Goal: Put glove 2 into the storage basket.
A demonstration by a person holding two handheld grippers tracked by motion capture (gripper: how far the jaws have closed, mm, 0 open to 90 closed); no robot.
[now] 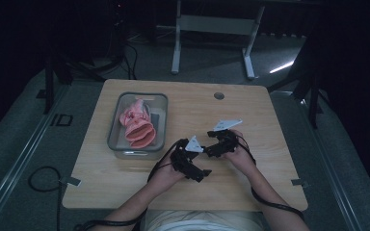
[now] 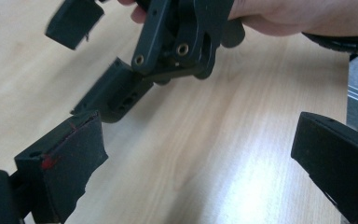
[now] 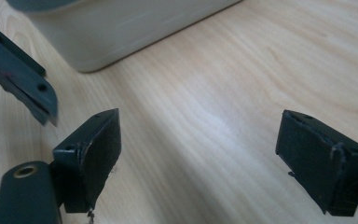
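Note:
Both grippers are held close together over the front middle of the wooden table (image 1: 250, 110). My left gripper (image 1: 198, 172) (image 2: 198, 172) is open, its black pads (image 2: 70, 168) wide apart over bare wood. Straight ahead of it is my right gripper (image 1: 211, 149) (image 3: 207, 158), held in a hand (image 2: 279, 16). It is open too, with nothing between its pads (image 3: 95, 149). A clear plastic bin (image 1: 118, 103) (image 3: 121, 28) at the table's left holds a crumpled pink item (image 1: 137, 126), possibly cloth.
A round cable hole (image 1: 218, 95) sits near the table's far edge. Beyond the table stands a white metal frame (image 1: 212, 29) on a grey floor. Cables (image 1: 41, 180) trail off the front left. A part of the left gripper (image 3: 21, 79) shows beside the bin.

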